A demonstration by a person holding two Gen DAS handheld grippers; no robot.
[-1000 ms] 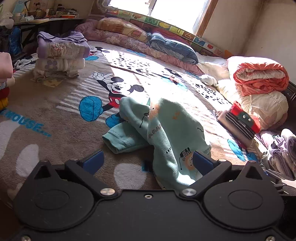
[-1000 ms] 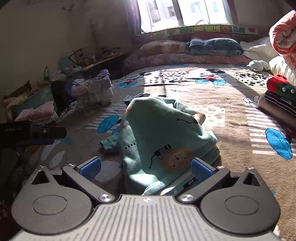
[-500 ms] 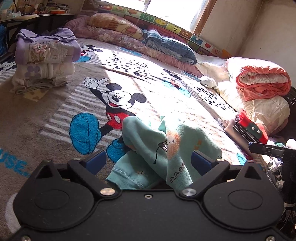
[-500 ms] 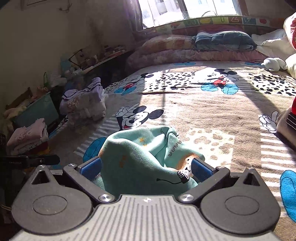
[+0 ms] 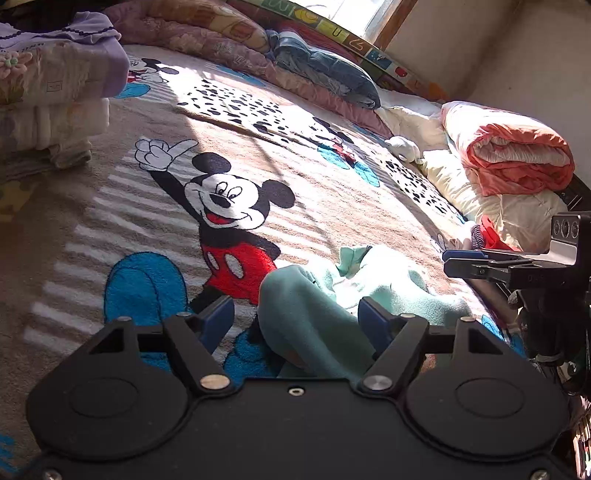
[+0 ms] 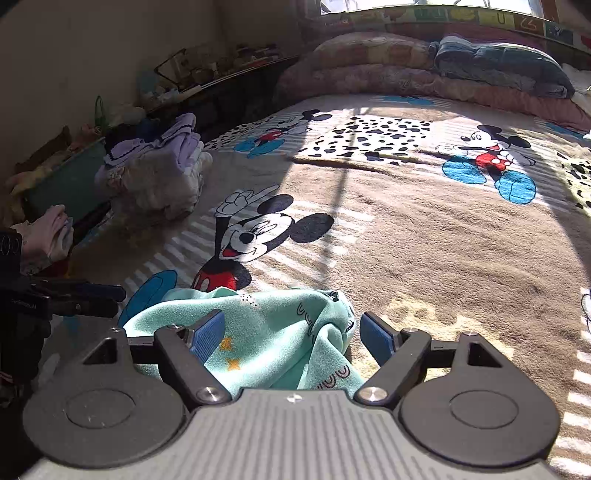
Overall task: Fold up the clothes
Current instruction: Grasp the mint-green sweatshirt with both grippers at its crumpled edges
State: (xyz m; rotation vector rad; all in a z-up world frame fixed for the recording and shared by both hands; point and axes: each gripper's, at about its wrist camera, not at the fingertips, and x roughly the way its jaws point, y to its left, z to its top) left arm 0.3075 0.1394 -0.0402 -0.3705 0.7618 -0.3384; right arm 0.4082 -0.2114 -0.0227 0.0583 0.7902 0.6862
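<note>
The crumpled mint-green garment [image 5: 314, 314] lies on the cartoon-mouse blanket [image 5: 332, 192] between both sets of jaws — left gripper [image 5: 295, 317] and right gripper [image 6: 291, 332] are spread wide, gripping nothing.

Sunlit window [image 5: 354, 18] above a bed; cartoon-mouse blanket [image 6: 424, 240], beige walls [image 6: 92, 48].
</note>
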